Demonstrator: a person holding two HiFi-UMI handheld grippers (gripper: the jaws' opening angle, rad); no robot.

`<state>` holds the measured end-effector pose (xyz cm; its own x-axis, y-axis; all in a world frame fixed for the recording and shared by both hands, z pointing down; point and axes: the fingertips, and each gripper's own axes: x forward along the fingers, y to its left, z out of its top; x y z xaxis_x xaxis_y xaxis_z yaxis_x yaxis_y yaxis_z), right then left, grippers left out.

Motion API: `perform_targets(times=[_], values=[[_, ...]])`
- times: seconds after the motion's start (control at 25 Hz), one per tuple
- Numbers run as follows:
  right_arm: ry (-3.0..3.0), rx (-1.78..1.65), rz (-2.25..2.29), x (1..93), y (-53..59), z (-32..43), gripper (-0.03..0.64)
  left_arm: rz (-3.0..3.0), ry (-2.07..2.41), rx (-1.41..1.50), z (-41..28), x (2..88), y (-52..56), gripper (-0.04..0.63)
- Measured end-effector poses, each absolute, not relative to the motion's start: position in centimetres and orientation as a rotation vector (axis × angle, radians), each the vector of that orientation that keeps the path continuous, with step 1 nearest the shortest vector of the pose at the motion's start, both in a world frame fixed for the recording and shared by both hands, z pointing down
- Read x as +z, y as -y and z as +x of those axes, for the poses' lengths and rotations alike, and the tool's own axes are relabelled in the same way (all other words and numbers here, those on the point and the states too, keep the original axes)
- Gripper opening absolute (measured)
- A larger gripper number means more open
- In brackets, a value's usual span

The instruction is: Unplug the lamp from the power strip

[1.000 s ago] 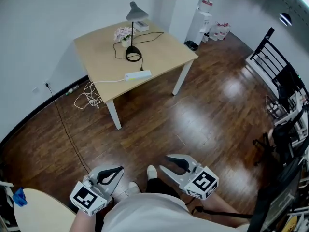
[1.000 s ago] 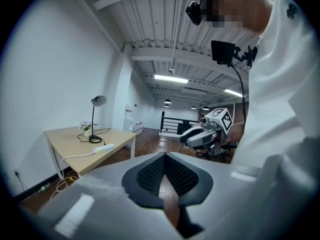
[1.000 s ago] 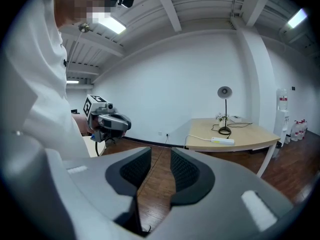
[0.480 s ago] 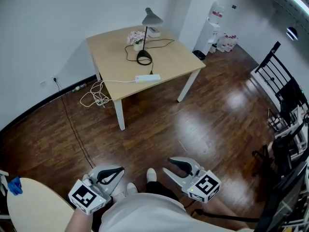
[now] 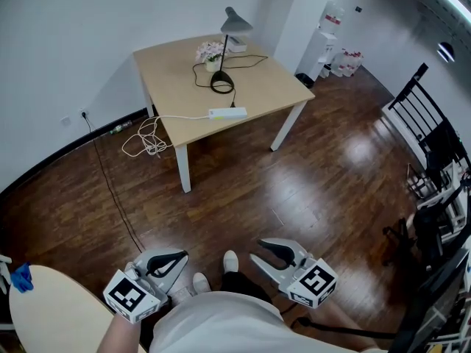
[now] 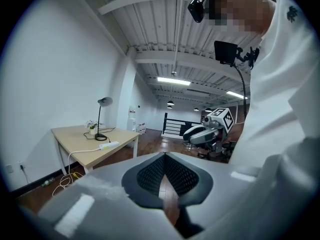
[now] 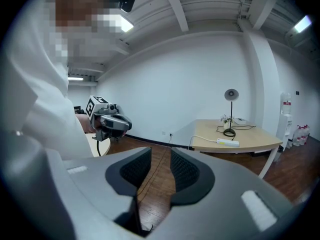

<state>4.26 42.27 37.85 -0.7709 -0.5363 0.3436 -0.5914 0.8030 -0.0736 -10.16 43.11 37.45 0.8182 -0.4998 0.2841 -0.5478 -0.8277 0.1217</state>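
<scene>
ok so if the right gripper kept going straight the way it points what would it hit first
Nothing close. The right gripper points over wood floor towards the white wall, left of the table. The way looks free up to that wall, though depth is unclear.

The pale wooden square counter [image 5: 184, 87] has a smooth, matt top. The dark brown plank floor [image 5: 309, 190] is glossy and throws back the light. The white power strip [image 5: 227, 112] looks like smooth plastic, and the slim black-based desk lamp [image 5: 222, 87] looks matt. The left claw [image 5: 182, 257] and right claw [image 5: 255, 249] are matt grey plastic, with finely ribbed black pads [image 7: 135, 171]. The white sleeve [image 7: 35, 114] is plain cloth.
</scene>
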Motion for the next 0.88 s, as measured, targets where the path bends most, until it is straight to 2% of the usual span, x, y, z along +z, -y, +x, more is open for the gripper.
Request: perform_targets(times=[0.88], values=[[2.678, 0.239, 0.76, 39.1, -40.1, -0.4, 0.124, 2.741, 0.887, 0.329, -13.9, 39.5, -41.4, 0.006]])
